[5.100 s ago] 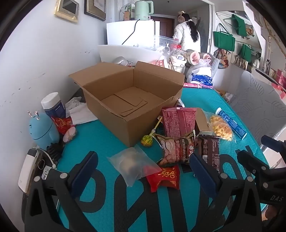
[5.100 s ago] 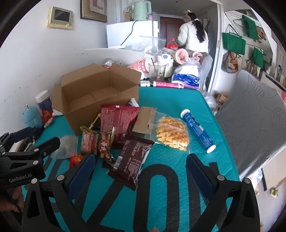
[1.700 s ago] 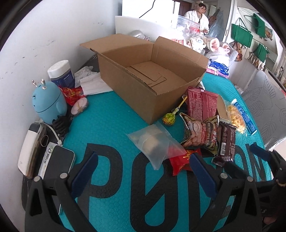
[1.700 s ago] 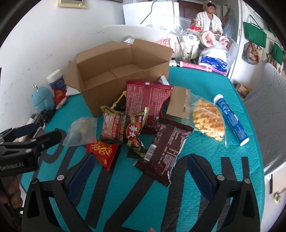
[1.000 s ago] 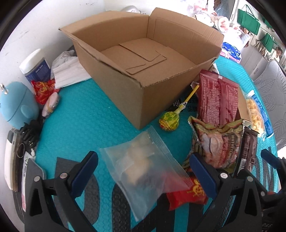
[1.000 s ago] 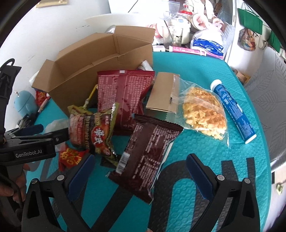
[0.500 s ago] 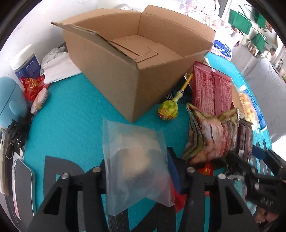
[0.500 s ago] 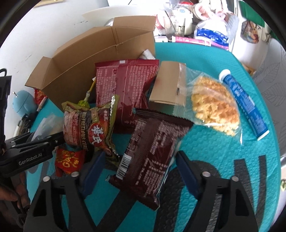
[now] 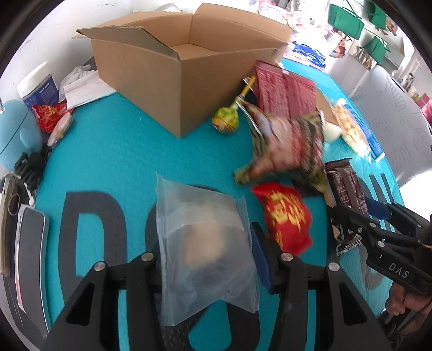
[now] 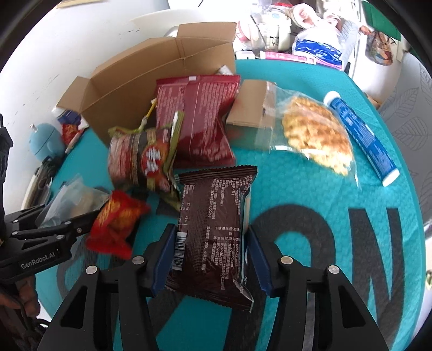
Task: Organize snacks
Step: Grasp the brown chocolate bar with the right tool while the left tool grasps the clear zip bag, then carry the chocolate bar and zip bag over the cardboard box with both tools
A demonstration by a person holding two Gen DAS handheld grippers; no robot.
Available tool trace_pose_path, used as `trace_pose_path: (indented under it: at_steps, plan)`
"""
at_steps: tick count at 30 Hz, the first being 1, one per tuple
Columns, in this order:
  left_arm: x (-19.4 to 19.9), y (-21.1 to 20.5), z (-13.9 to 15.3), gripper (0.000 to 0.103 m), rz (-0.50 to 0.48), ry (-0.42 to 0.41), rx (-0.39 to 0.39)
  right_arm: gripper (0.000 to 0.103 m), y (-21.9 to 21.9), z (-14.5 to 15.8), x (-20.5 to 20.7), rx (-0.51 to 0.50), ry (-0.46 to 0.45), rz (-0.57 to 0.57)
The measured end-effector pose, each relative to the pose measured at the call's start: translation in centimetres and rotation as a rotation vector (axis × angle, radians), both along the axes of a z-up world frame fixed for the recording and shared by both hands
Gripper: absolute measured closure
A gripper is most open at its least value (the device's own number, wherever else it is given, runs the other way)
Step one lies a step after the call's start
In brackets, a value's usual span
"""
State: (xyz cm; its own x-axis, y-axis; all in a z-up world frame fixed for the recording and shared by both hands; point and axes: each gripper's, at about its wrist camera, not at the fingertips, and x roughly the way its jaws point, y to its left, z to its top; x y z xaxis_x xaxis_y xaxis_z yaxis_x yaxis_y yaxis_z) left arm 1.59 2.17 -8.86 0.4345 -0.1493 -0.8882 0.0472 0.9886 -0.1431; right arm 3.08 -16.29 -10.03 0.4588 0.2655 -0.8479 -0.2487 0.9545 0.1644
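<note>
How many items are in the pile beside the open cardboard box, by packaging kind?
Opaque foil packets (dark red, brown, green-edged, small red): 4
Clear plastic bags (pale lumps, golden waffles): 2
Green lollipop: 1
Blue white-capped tube: 1
Small brown carton: 1
Total: 9, leaving out an unclear white scrap behind the dark red packet.

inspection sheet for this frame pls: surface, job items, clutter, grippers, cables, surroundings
Surface: teal mat with big dark letters.
Job's things: cardboard box open, nothing seen inside; lollipop, maroon packet, waffle bag, red pouch loose on mat.
Clutter: blue tube, blue figurine, white-capped tub.
Grippers: left gripper shut on clear zip bag; right gripper closing, pads on brown packet.
Cables: nothing seen.
Surroundings: white wall, green bags hanging.
</note>
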Motion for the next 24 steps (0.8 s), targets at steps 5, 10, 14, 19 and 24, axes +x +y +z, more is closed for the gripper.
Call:
trace_pose_path:
  at_steps: [5, 10, 14, 19, 24]
  plan:
    - [-2.4, -0.6, 0.2, 0.056, -0.047, 0.007, 0.002, 0.051, -0.4, 0.0, -2.5, -0.003, 0.013, 0.010]
    - [-3.6, -1.2, 0.0, 0.056, -0.072, 0.014, 0.004, 0.051, -0.6, 0.1, -4.8, -0.004, 0.025, 0.039]
    - [-3.9, -1.4, -0.2, 0.056, -0.075, 0.013, 0.032, 0.049, -0.5, 0.1, -5.8, 0.000, 0.028, 0.055]
    - [-3.8, -1.5, -0.2, 0.055, -0.086, -0.002, 0.057, 0.049, 0.0, -0.1, -5.7, -0.014, 0.014, 0.057]
    - [-3.7, -1.3, 0.0, 0.062, -0.075, -0.005, 0.016, 0.057, 0.4, 0.1, -5.5, -0.017, 0.000, 0.084]
